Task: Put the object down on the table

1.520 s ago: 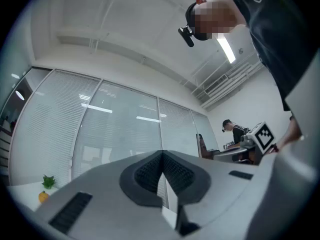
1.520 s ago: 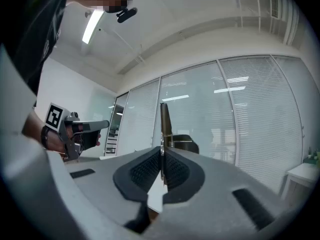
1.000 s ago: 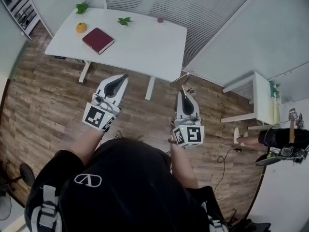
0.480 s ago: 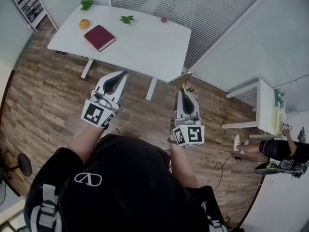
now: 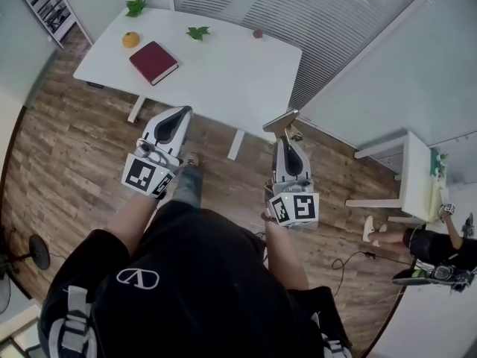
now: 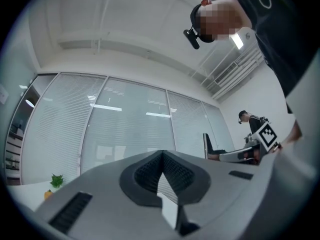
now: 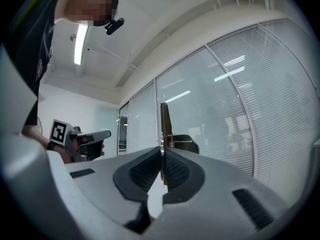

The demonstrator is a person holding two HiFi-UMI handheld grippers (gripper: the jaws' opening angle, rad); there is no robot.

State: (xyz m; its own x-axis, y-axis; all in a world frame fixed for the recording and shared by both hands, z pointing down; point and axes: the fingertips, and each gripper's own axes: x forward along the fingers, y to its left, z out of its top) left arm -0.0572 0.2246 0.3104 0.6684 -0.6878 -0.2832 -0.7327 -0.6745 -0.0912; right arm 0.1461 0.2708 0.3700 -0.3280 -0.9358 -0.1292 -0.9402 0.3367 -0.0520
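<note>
Jaws of the right gripper (image 7: 161, 156) clamp a thin board (image 7: 164, 121); left gripper (image 6: 162, 154) jaws together.

the white table (image 5: 223, 77) is bare across its near and right half, open to an approach over the front edge. its far left end is taken by a red book (image 5: 153, 62), an orange fruit (image 5: 130, 39) and green sprigs (image 5: 197, 32). a small dark thing (image 5: 257, 33) sits at the back edge, and slatted blinds (image 5: 320, 21) close off the far side. only open wood floor (image 5: 67, 162) lies between the table and the left gripper (image 5: 181, 115) and right gripper (image 5: 285, 139).
</note>
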